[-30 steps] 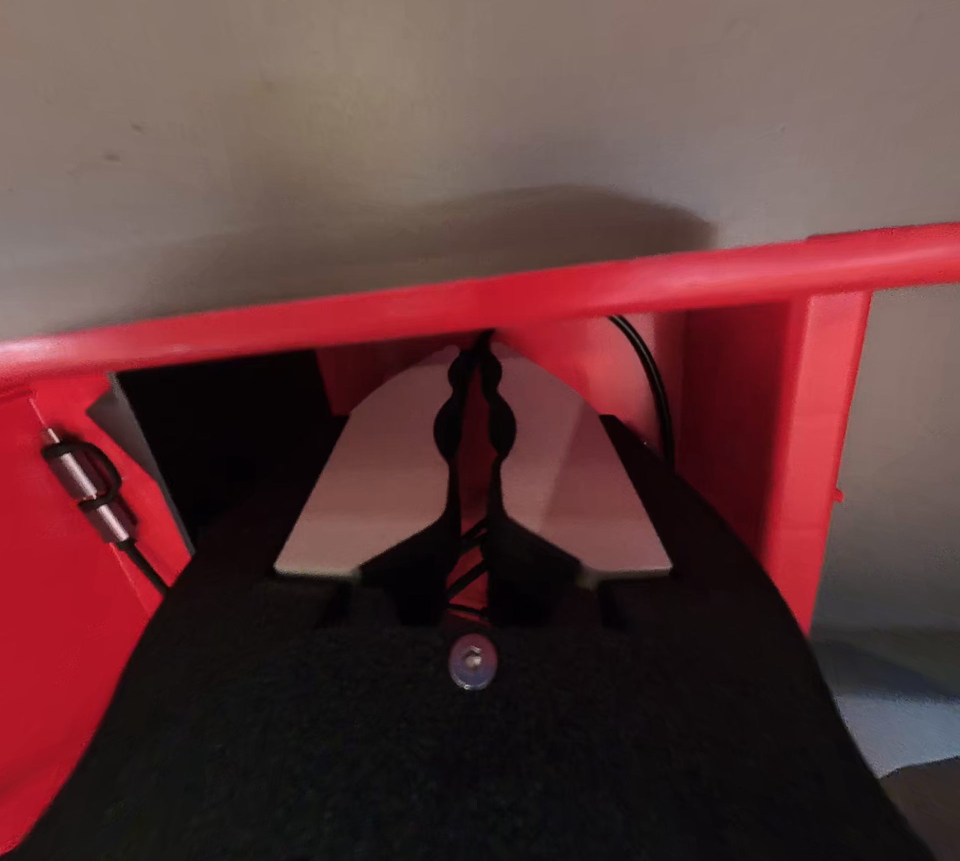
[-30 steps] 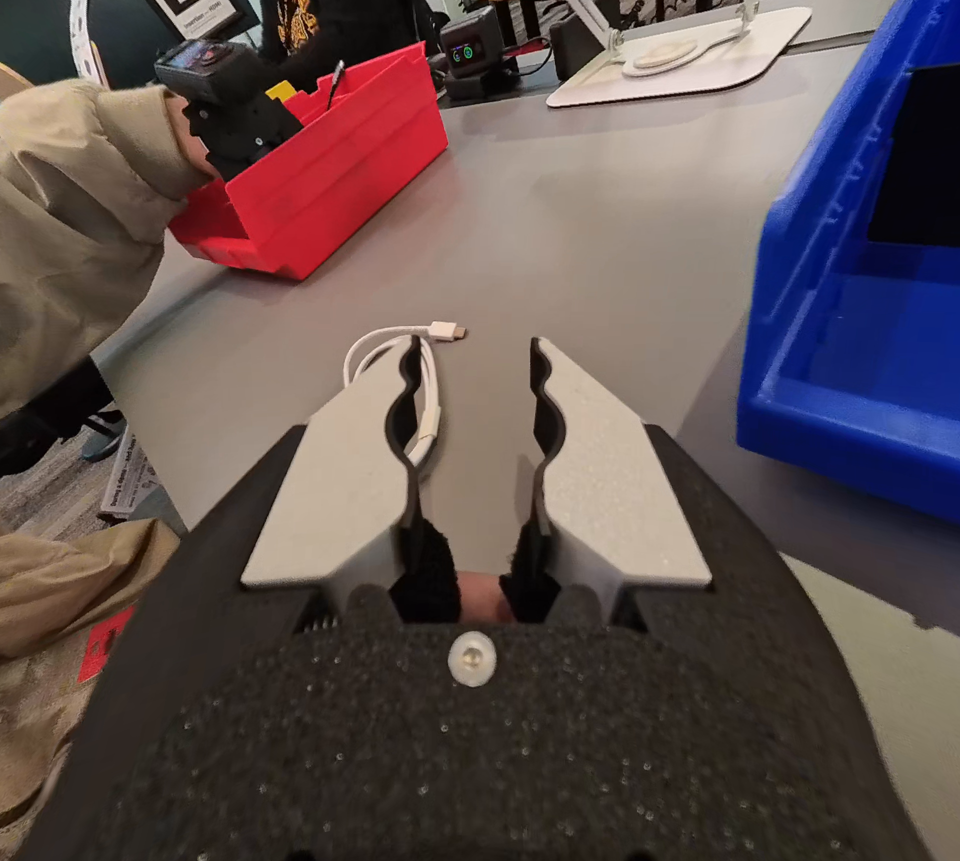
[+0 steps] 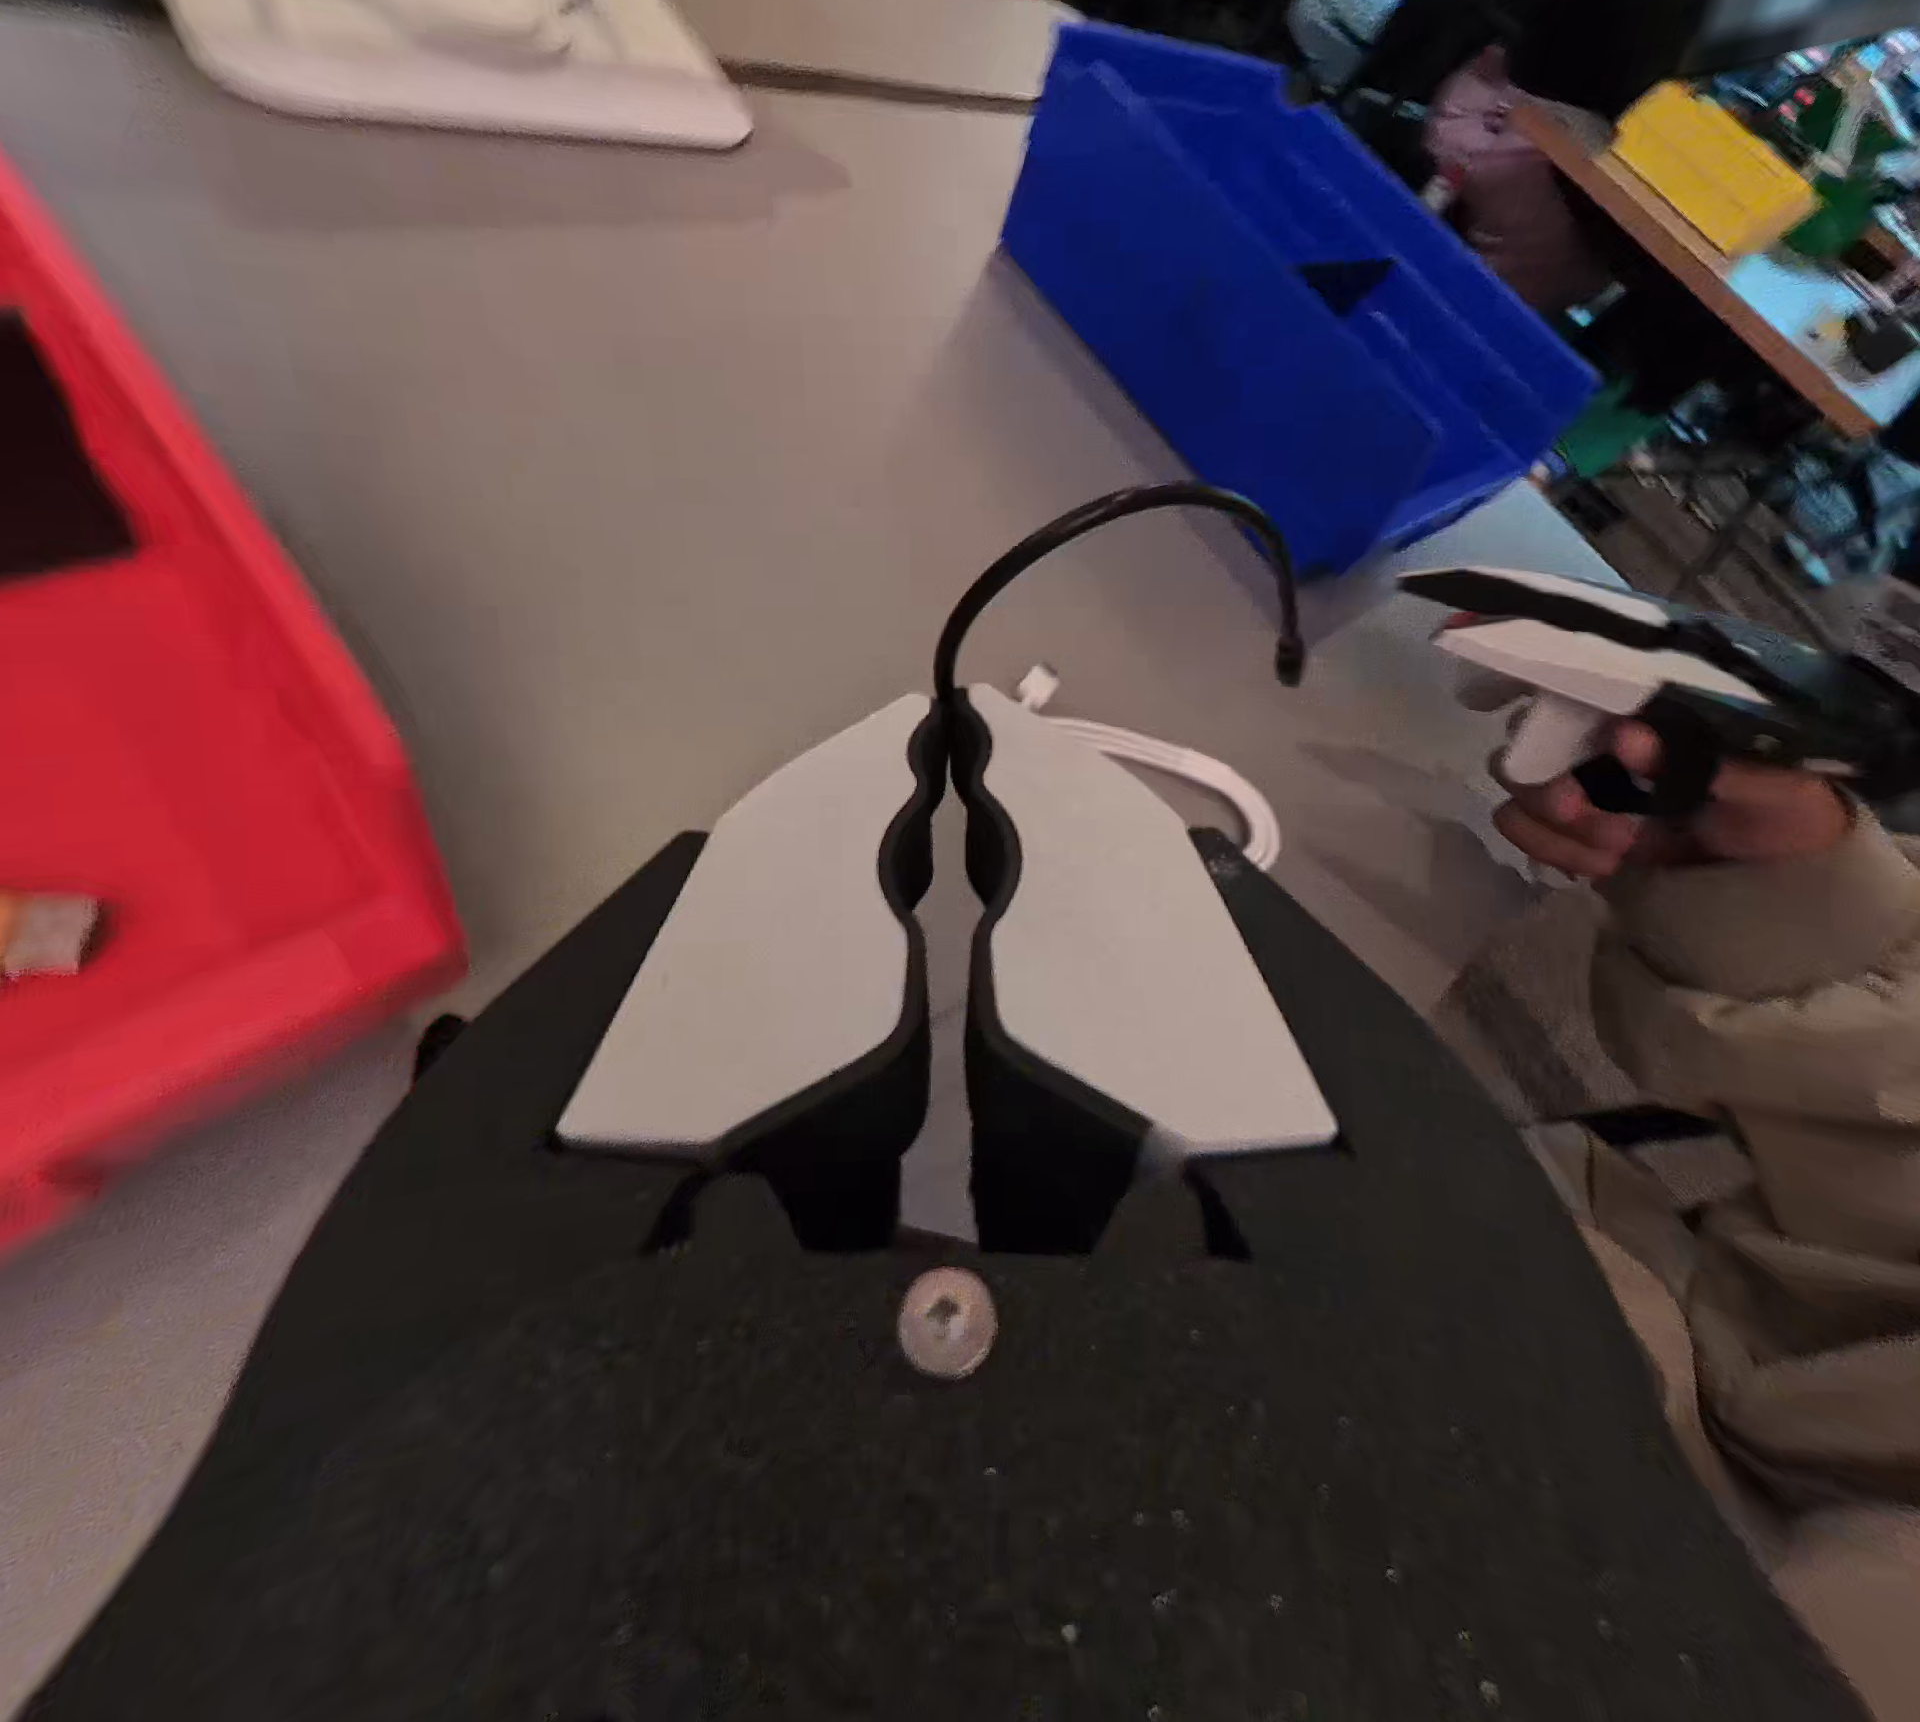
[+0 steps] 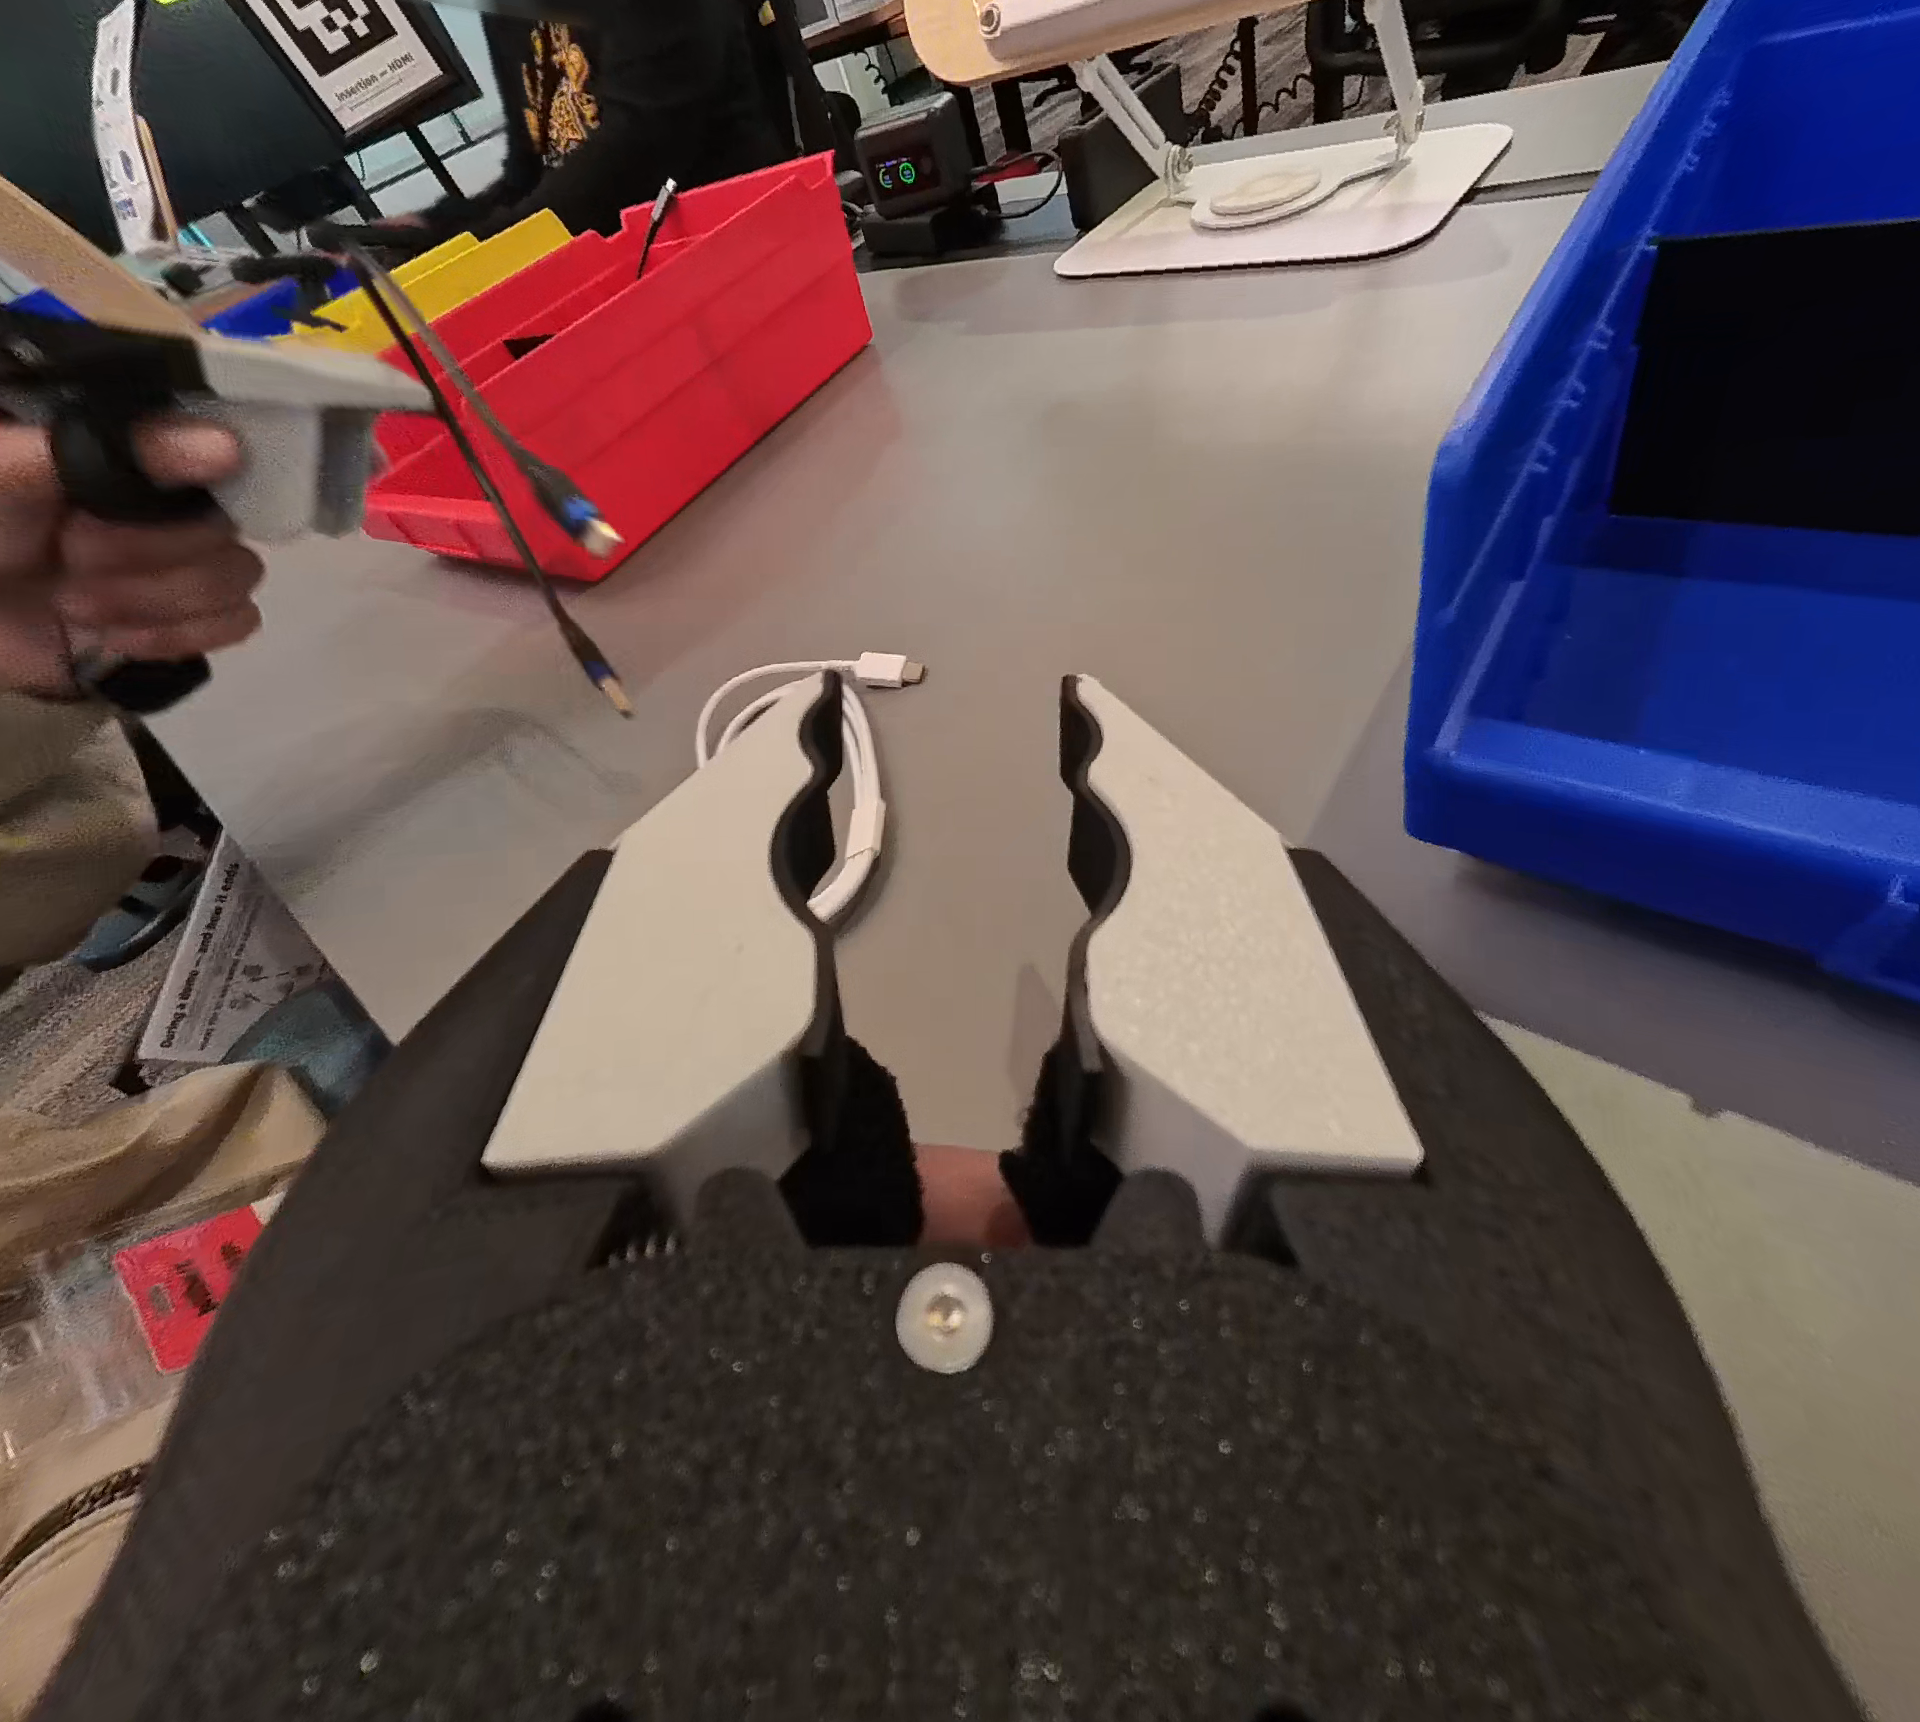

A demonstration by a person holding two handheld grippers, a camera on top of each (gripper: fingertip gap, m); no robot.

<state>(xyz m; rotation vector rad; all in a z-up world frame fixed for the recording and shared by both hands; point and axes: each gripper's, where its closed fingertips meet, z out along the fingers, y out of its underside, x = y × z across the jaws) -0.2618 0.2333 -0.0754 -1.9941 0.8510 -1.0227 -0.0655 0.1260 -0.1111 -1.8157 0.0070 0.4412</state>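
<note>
My left gripper (image 3: 951, 711) is shut on a black cable (image 3: 1101, 529) that arches up and right from its fingertips, held above the grey table (image 3: 623, 425). In the right wrist view the same left gripper (image 4: 395, 399) shows at the far left with the black cable (image 4: 488, 467) hanging down, its two plug ends free in the air. My right gripper (image 4: 945, 696) is open and empty, low over the table, with a coiled white cable (image 4: 852, 799) lying by its left finger. The white cable (image 3: 1174, 758) also shows past my left gripper.
A red bin (image 4: 665, 363) stands at the left of the table, with a yellow bin (image 4: 468, 270) behind it. A blue bin (image 4: 1714, 550) stands at the right. A wooden board on a white stand (image 4: 1299, 218) is at the back. There is about 25 centimeters between the tips of the two grippers.
My left gripper has come up out of the red bin with the black cable and moved right, over the table toward the white cable. My right gripper has stayed put and open.
</note>
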